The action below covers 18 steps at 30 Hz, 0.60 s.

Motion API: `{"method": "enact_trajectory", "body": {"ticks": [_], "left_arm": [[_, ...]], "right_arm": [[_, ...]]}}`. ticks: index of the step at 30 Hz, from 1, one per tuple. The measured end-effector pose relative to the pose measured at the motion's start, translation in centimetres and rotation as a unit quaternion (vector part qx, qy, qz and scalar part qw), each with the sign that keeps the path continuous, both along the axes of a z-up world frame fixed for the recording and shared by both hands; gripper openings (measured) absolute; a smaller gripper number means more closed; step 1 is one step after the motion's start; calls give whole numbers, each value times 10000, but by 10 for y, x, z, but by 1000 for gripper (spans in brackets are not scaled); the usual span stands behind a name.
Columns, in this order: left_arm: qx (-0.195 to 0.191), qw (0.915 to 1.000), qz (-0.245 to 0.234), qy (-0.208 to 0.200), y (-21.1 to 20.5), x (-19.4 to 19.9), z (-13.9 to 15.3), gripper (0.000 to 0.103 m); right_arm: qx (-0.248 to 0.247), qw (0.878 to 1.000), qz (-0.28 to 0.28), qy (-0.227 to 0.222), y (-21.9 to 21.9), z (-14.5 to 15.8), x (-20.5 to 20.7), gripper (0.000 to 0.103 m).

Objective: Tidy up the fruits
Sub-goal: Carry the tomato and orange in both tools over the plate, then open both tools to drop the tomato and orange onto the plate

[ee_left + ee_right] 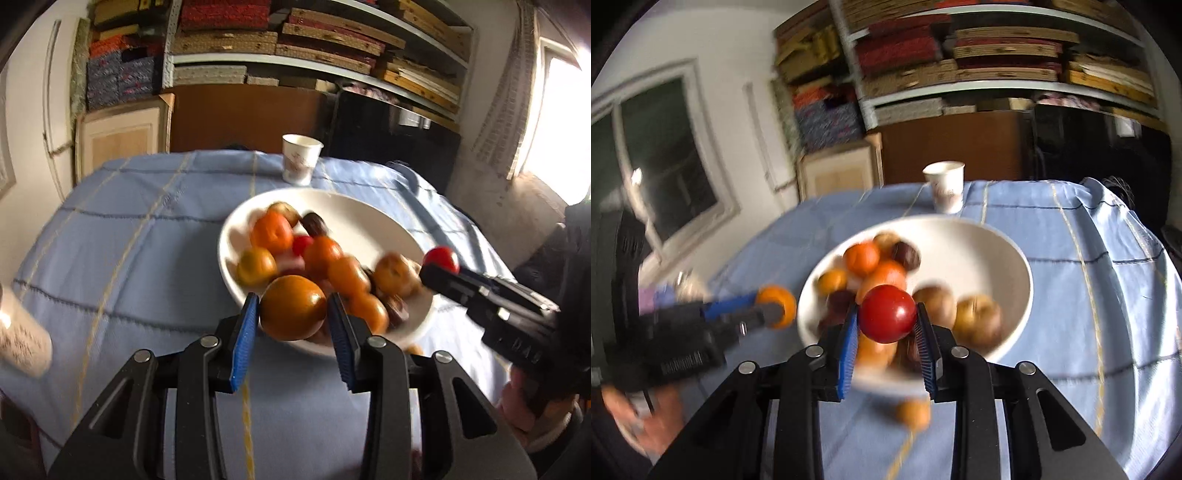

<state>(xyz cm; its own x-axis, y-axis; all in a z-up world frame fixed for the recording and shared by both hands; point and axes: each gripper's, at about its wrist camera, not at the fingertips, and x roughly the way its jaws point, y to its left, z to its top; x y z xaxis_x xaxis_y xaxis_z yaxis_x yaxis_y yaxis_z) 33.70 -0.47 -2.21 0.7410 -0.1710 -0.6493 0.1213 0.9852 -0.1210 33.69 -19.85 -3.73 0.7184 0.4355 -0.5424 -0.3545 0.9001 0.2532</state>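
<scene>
Home storeroom, stacked shelves (332, 48), cloth-covered table (147, 229)

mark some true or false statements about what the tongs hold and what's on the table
1. The left tongs grip an orange fruit. True.
2. The right tongs are empty. False: they grip a red fruit.
3. The white bowl holds only red fruit. False: it holds mostly orange and brown pieces.
4. A paper cup stands upright beyond the bowl. True.
5. The blue cloth is plain. False: lines cross it.
</scene>
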Motion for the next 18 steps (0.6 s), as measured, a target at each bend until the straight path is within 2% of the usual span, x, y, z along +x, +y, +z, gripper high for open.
{"method": "enact_trajectory", "body": {"ticks": [3, 9, 18], "left_arm": [[150, 9998, 123, -38, -5, 23, -1, 37], [143, 9995, 289, -14, -10, 59, -6, 37], [244, 9989, 385, 59, -18, 78, -16, 37]], "right_arm": [[127, 9998, -180, 31, 2, 0, 26, 30], [369, 9977, -549, 152, -4, -5, 64, 30], [451, 9958, -723, 347, -18, -17, 80, 30]]}}
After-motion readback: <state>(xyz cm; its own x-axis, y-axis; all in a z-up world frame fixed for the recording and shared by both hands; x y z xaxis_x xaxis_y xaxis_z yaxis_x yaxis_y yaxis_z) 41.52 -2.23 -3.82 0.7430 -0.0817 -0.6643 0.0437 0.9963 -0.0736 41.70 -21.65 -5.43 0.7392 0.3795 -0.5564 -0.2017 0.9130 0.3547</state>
